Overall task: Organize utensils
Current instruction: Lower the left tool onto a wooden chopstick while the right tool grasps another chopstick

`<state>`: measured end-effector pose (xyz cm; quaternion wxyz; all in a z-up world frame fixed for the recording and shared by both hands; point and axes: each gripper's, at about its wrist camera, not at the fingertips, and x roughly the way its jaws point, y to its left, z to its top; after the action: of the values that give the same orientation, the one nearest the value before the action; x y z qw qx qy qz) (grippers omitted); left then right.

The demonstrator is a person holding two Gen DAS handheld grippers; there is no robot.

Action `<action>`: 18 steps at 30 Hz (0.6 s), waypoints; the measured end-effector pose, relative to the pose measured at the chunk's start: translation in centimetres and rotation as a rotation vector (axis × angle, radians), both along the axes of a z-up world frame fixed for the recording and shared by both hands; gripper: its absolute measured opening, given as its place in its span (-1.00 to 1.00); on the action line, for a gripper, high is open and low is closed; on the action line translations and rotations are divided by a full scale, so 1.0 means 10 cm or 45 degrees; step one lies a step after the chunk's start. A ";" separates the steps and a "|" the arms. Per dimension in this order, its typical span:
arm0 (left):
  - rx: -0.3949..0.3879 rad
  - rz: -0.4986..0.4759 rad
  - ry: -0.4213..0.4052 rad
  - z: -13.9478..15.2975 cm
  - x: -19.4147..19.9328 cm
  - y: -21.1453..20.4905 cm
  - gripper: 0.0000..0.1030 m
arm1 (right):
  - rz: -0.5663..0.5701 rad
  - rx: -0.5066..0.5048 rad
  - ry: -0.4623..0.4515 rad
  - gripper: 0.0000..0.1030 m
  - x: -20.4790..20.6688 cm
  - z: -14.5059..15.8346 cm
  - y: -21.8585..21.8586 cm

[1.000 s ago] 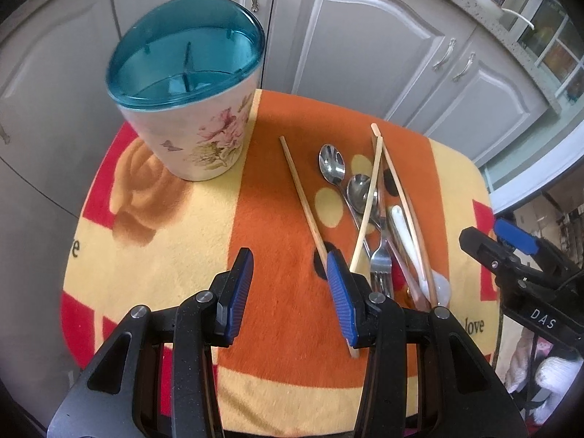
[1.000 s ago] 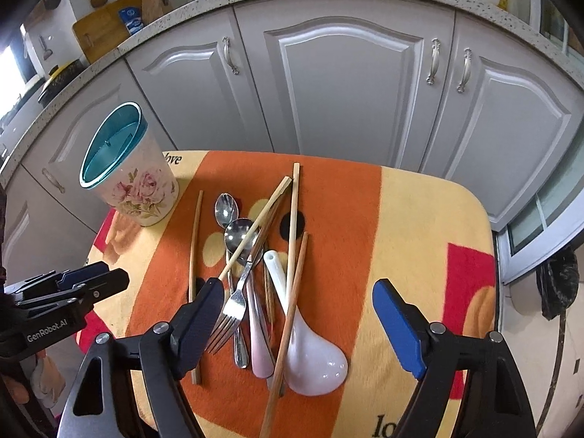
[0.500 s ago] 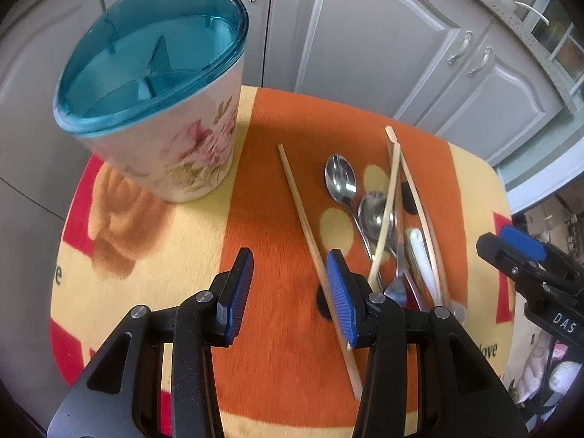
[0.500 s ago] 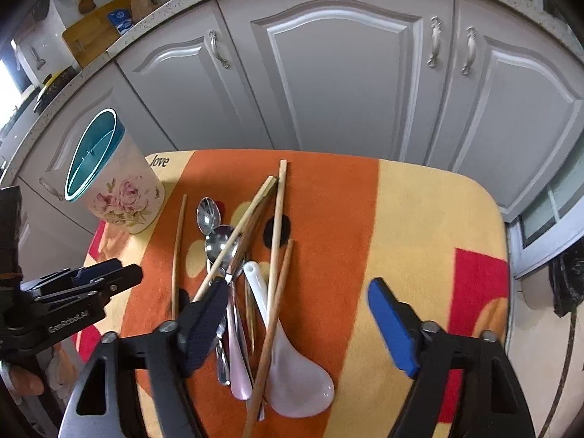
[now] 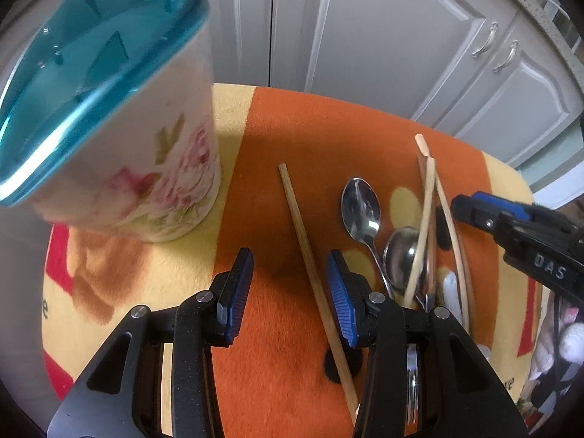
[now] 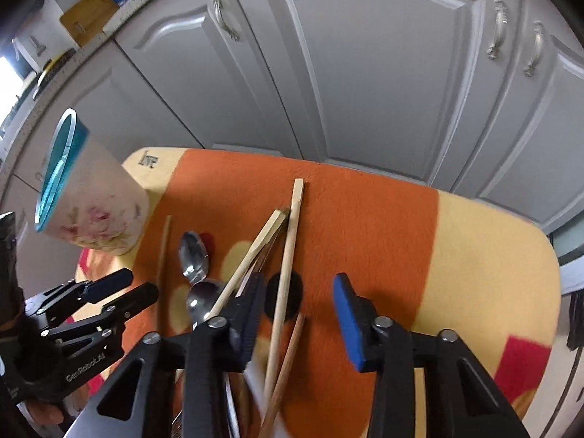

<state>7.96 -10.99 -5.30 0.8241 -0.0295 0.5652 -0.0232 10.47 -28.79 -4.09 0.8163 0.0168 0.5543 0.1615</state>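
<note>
A floral utensil holder with a teal rim (image 5: 120, 116) stands at the cloth's left; it also shows in the right wrist view (image 6: 87, 215). A lone wooden chopstick (image 5: 310, 255) lies between my left gripper's (image 5: 288, 292) open, empty jaws. Two metal spoons (image 5: 361, 211) and more chopsticks (image 5: 423, 219) lie piled to its right. My right gripper (image 6: 299, 314) is open and empty, low over the pile, with a chopstick (image 6: 288, 255) running between its jaws. The spoons (image 6: 195, 255) lie left of it.
An orange, yellow and red cloth (image 6: 383, 233) covers the small table. Grey cabinet doors (image 6: 365, 73) stand close behind. The right gripper shows at the right edge of the left wrist view (image 5: 518, 233); the left gripper shows in the right wrist view (image 6: 109, 299).
Both grippers have moved forward and lower toward the utensils. The lone chopstick now lies between the left jaws. The right gripper's jaws have narrowed but stay open.
</note>
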 end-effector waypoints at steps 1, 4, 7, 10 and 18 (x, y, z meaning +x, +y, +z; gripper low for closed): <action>0.005 -0.001 0.003 -0.01 0.02 -0.01 -0.21 | 0.012 -0.025 0.001 -0.31 0.04 -0.02 0.02; 0.019 -0.008 0.014 -0.07 0.10 -0.07 -0.21 | 0.046 -0.039 0.017 -0.38 0.11 -0.06 0.08; 0.031 -0.013 0.010 -0.09 0.14 -0.10 -0.21 | 0.074 -0.119 0.015 -0.41 0.17 -0.11 0.17; 0.010 -0.018 0.012 -0.09 0.18 -0.12 -0.21 | 0.059 -0.156 -0.001 -0.46 0.23 -0.10 0.12; 0.016 -0.024 -0.007 -0.14 0.27 -0.18 -0.21 | 0.010 0.003 0.009 -0.46 0.30 -0.02 -0.09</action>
<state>10.69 -12.83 -6.74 0.8256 -0.0187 0.5633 -0.0276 13.42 -29.66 -4.32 0.8136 0.0162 0.5571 0.1653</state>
